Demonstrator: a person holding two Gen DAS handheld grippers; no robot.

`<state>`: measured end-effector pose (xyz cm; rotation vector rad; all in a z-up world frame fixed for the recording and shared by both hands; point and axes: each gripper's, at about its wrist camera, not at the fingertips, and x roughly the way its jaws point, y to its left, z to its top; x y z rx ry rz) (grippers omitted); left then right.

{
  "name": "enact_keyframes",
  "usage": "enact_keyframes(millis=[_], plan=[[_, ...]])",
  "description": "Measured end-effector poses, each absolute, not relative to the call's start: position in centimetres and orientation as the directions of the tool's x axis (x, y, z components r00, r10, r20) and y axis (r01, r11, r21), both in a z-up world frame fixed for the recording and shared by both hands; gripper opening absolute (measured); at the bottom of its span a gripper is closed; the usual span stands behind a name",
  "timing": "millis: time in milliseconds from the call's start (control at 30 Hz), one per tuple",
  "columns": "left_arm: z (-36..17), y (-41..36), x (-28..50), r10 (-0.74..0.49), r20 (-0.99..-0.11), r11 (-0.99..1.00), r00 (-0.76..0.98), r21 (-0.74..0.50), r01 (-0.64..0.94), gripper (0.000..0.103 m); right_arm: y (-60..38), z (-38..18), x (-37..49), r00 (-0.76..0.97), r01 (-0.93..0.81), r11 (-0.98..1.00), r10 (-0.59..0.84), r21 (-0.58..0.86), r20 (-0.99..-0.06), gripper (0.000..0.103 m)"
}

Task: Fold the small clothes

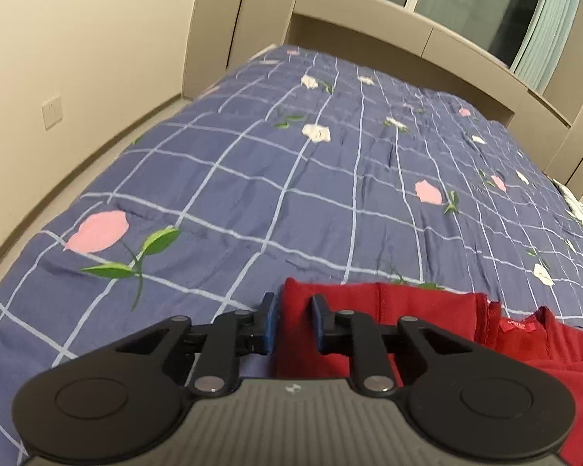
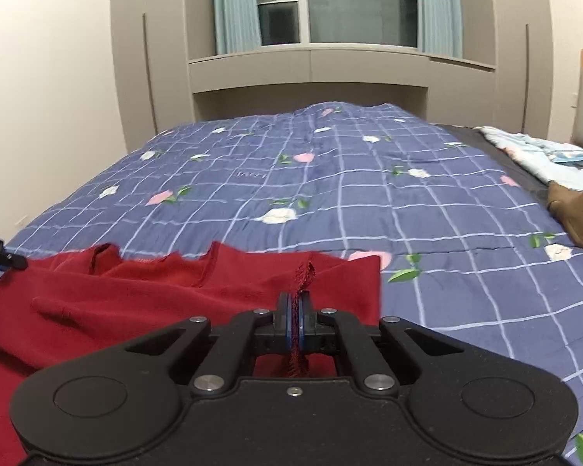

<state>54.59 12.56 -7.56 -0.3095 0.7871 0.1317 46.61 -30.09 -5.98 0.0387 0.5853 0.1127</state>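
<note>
A red garment (image 1: 388,322) lies on the blue checked bedspread (image 1: 291,178) at the near edge. My left gripper (image 1: 294,320) is open, its two fingers either side of the garment's left corner, not closed on it. In the right wrist view the same red garment (image 2: 155,291) spreads to the left. My right gripper (image 2: 296,316) is shut on a pinched fold of the garment's edge, with frayed red cloth standing up between the pads. The left gripper's tip (image 2: 4,258) shows at the far left edge of that view.
The bedspread (image 2: 330,178) covers most of the bed. A brown cloth (image 2: 575,213) and a pale blue cloth pile (image 2: 544,155) lie at the right side. Beige wardrobes and a window niche (image 2: 311,70) stand behind the bed. A wall runs along the left.
</note>
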Motion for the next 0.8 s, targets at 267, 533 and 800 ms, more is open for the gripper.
enact_keyframes(millis=[267, 533, 800], plan=[[-6.5, 12.7, 52.5, -0.014, -0.690, 0.951, 0.723, -0.233, -0.204, 0.076, -30.6, -7.6, 47.3, 0.793, -0.050, 0.997, 0.071, 0.051, -0.606, 0.024], [-6.1, 11.8, 46.4, 0.009, -0.679, 0.982, 0.734, -0.132, -0.135, 0.087, -29.3, -7.9, 45.0, 0.785, -0.122, 0.992, 0.071, -0.042, -0.616, 0.043], [-7.1, 11.5, 45.7, 0.133, -0.723, 0.976, 0.678, -0.025, -0.218, 0.088, -29.3, -7.6, 44.7, 0.789, -0.097, 0.993, 0.031, -0.074, -0.613, 0.044]])
